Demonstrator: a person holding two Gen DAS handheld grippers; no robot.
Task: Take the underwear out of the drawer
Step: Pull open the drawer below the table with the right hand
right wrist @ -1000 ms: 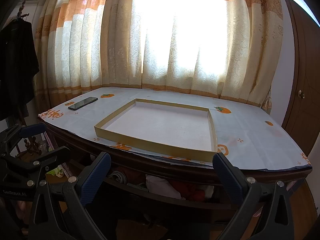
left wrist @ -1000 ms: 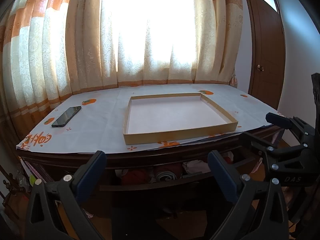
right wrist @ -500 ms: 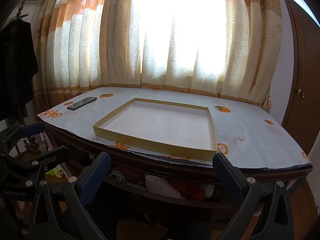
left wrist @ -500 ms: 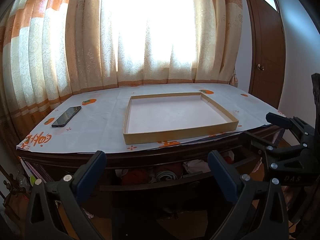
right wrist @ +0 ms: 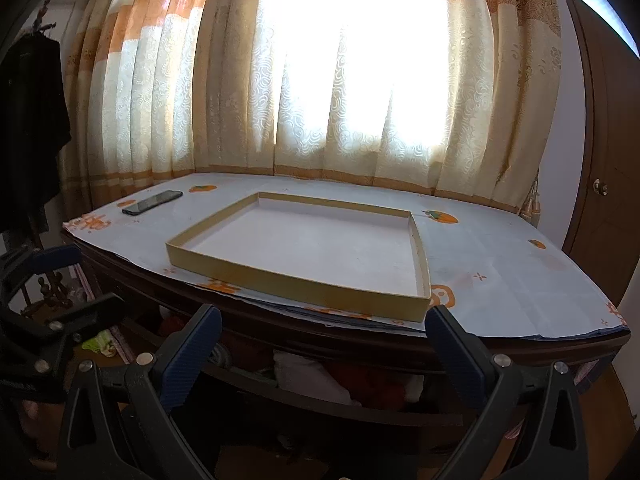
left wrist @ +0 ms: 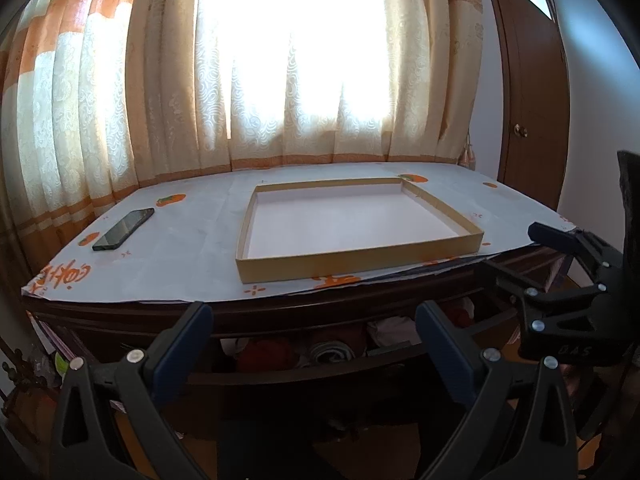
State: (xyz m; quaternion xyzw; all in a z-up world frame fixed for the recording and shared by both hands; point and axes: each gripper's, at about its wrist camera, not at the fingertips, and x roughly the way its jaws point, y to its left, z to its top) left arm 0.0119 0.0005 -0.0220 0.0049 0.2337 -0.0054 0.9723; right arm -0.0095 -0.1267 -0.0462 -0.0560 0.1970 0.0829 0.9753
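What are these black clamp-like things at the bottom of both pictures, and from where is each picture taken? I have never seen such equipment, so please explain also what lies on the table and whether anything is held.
They are hand-held grippers, not a robot: a person holds one in each hand, and each carries a wide-angle camera looking forward along its two fingers. One picture comes from the left gripper, the other from the right gripper. Each camera also sees the other gripper at its edge.

Both grippers are open and hold nothing.

On the table, covered with a white cloth with orange prints, lie a shallow cardboard tray and a dark phone. Under the tabletop the drawer stands open, with rolled clothes inside; which are underwear is hard to tell. Behind is a curtain before a bright window.
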